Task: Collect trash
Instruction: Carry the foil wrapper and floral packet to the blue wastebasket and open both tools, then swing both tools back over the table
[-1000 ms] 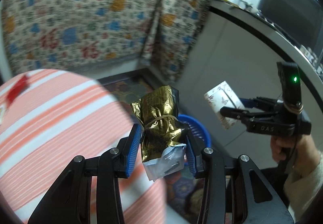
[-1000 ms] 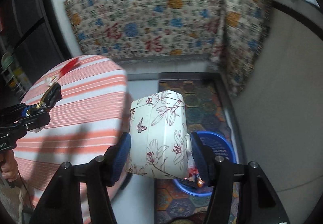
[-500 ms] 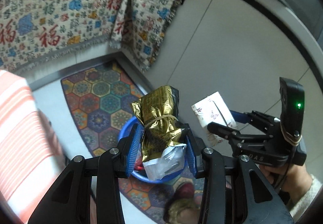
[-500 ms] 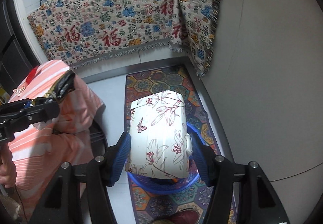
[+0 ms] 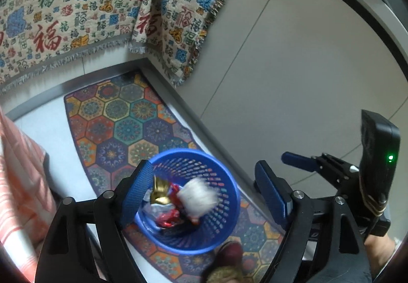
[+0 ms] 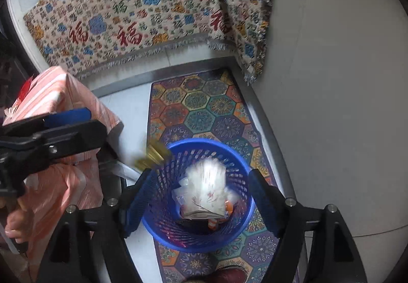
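A blue mesh trash basket stands on a patterned rug; it also shows in the right wrist view. My left gripper is open and empty above it. The gold wrapper is blurred, falling at the basket's left rim; in the right wrist view the gold wrapper is just outside the rim's top left. My right gripper is open and empty over the basket. The white floral box lies blurred inside the basket, also seen in the left wrist view. Red wrappers lie in the basket.
The hexagon-patterned rug covers the floor. A table with an orange striped cloth is on the left. A patterned fabric hangs behind. A grey cabinet wall is on the right. A dark red shoe is near the basket.
Both grippers have swung from the table to above the basket and opened. The gold wrapper and the floral box have been let go and are dropping into the basket.
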`<state>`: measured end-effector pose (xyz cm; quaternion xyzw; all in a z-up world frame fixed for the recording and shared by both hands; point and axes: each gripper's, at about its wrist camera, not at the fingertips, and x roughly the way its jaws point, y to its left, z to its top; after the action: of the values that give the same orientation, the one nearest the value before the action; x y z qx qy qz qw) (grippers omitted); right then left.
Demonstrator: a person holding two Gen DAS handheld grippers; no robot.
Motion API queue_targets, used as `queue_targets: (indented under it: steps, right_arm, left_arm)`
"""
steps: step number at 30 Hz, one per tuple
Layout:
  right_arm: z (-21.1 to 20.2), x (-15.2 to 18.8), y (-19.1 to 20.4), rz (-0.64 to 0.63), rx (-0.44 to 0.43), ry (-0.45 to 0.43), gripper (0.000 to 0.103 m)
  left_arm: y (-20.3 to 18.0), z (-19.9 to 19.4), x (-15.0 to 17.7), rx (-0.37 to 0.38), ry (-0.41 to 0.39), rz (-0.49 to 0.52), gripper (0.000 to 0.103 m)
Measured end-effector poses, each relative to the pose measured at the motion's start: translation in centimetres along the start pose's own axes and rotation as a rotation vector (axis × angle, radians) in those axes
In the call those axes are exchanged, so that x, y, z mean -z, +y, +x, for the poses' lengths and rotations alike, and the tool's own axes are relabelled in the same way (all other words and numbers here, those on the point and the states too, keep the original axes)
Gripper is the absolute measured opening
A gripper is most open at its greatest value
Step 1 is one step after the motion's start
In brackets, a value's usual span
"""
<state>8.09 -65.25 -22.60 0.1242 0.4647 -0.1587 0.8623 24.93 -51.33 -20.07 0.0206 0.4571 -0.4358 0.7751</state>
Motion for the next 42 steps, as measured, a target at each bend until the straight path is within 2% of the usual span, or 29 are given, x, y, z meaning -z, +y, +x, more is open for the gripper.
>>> queue_targets:
  steps: [3, 7, 12, 15, 19, 22, 26, 29, 34, 39, 42]
  right_arm:
    - [-1.4, -0.2, -0.3, 0.007, 0.022, -0.055, 0.077]
    - [-3.9, -0.5, 0.6, -0.024, 0.073, -0.151, 0.077]
    - [-6.2, -0.9, 3.3, -0.075, 0.105, -0.23, 0.081]
    - [-7.1, -1.0, 6.5, -0.107, 0.079, -0.249, 0.081]
    - [-8.4, -0.9, 13.9, -0.208, -0.016, -0.264, 0.081]
    - [-8.6, -0.2, 21.2, -0.313, -0.102, -0.234, 0.081]
    - [-7.4, 1.0, 31.6, -0.424, -0.227, -0.143, 0.081]
    - [-5.4, 1.5, 38.1, -0.48, -0.25, -0.103, 0.081]
    - [-1.2, 1.4, 45.4, -0.508, -0.228, -0.055, 0.081]
    - [1.4, 1.7, 49.7, -0.514, -0.19, -0.034, 0.081]
    - [2.2, 1.5, 49.9, -0.463, -0.22, -0.038, 0.082]
  left_arm:
    - [0.5, -1.9, 0.0, 0.002, -0.032, -0.014, 0.084]
    - [1.6, -7.2, 0.8, -0.028, -0.082, -0.006, 0.084]
    - [5.3, -14.7, 3.8, -0.137, -0.112, -0.019, 0.089]
    - [9.1, -18.6, 7.1, -0.247, -0.112, -0.04, 0.09]
    - [15.8, -22.6, 12.4, -0.431, -0.071, -0.078, 0.09]
    - [21.1, -24.7, 15.2, -0.523, -0.042, -0.142, 0.09]
    - [26.9, -27.2, 17.4, -0.596, -0.05, -0.23, 0.09]
    - [30.7, -28.3, 18.3, -0.633, -0.046, -0.265, 0.09]
    - [34.7, -30.1, 18.8, -0.668, -0.071, -0.29, 0.093]
    - [36.5, -30.0, 18.4, -0.683, -0.064, -0.3, 0.103]
    - [36.9, -29.9, 18.1, -0.675, -0.062, -0.295, 0.103]
